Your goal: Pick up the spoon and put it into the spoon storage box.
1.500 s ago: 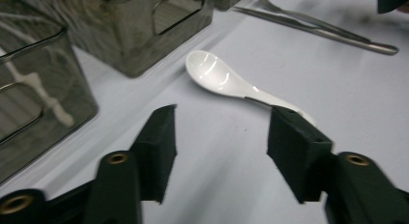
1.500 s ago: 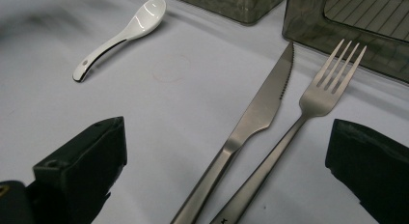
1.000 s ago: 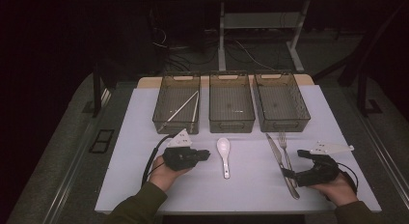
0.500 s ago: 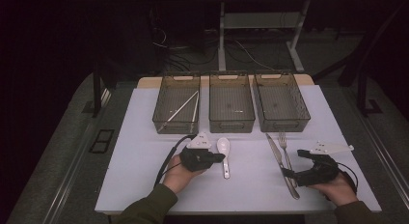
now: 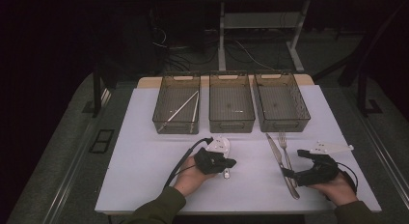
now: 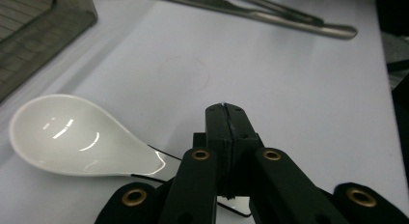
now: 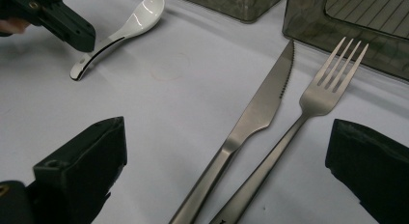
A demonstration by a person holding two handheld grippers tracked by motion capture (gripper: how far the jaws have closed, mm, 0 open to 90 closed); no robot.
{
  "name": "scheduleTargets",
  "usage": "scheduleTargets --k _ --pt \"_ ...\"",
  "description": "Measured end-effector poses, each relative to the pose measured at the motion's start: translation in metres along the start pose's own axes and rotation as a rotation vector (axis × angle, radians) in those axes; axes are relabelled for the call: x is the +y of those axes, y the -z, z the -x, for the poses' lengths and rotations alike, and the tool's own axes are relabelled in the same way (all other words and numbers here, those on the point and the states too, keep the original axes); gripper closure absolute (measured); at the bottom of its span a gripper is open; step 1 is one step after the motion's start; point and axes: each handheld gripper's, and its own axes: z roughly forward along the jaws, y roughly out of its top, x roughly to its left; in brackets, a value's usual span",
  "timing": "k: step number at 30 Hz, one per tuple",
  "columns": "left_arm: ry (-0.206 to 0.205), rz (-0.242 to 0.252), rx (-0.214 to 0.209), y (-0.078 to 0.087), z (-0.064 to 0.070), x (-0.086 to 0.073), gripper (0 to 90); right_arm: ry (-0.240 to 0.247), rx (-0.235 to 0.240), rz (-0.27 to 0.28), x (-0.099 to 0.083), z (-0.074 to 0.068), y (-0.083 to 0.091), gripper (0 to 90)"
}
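Note:
A white ceramic spoon [image 6: 72, 137] lies on the white table, its handle end [image 5: 225, 174] poking out from under my left gripper [image 5: 231, 162]. The left gripper [image 6: 225, 108] is shut, jaws pressed together just above the spoon's handle, with the bowl to their left. In the right gripper view the spoon [image 7: 130, 21] lies flat with those black jaws over its handle. A steel knife [image 5: 279, 159] and fork [image 5: 285, 151] lie side by side at the right. My right gripper [image 5: 293, 163] stands open, and the knife [image 7: 260, 113] and fork [image 7: 313, 98] handles run between its jaws.
Three dark mesh bins stand in a row at the back: the left bin [image 5: 174, 125] holds a pair of chopsticks [image 5: 181, 108], while the middle bin [image 5: 231, 125] and right bin [image 5: 284, 125] look bare. The table's front edge [image 5: 231, 210] is near the hands.
My left gripper has slid to the right until it is over the spoon's handle. The right gripper, knife and fork have stayed put.

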Motion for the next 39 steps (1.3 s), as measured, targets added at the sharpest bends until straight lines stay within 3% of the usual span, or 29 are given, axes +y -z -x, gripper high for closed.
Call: scheduleTargets --k 9,22,25,28,31,33,38,39 --pt "-0.019 -0.075 0.003 -0.011 0.001 -0.002 89.1 0.0 -0.001 0.002 0.0 0.0 0.0 0.8" --pt "0.009 -0.088 -0.001 -0.009 0.002 -0.003 89.2 0.002 -0.002 0.005 0.0 0.0 0.001 0.8" --pt "-0.019 -0.111 0.006 -0.008 0.002 -0.003 89.2 0.003 -0.001 0.005 0.0 0.0 0.001 0.8" --pt "0.005 -0.119 0.004 -0.007 0.005 -0.004 89.2 0.004 -0.001 0.007 0.0 0.0 0.002 0.8" --pt "0.001 -0.127 0.008 -0.007 0.006 -0.004 89.2 0.004 -0.002 0.007 0.0 0.0 0.001 0.8" --pt "0.015 -0.126 0.013 -0.007 0.007 -0.005 89.2 0.004 -0.001 0.007 0.0 0.0 0.002 0.8" --pt "-0.001 -0.154 0.037 -0.001 0.006 -0.007 89.2 0.003 -0.004 0.01 0.0 0.001 0.002 0.8" --pt "0.02 -0.148 0.046 0.0 0.007 -0.008 89.3 -0.001 -0.004 0.01 0.0 0.001 0.002 0.8"
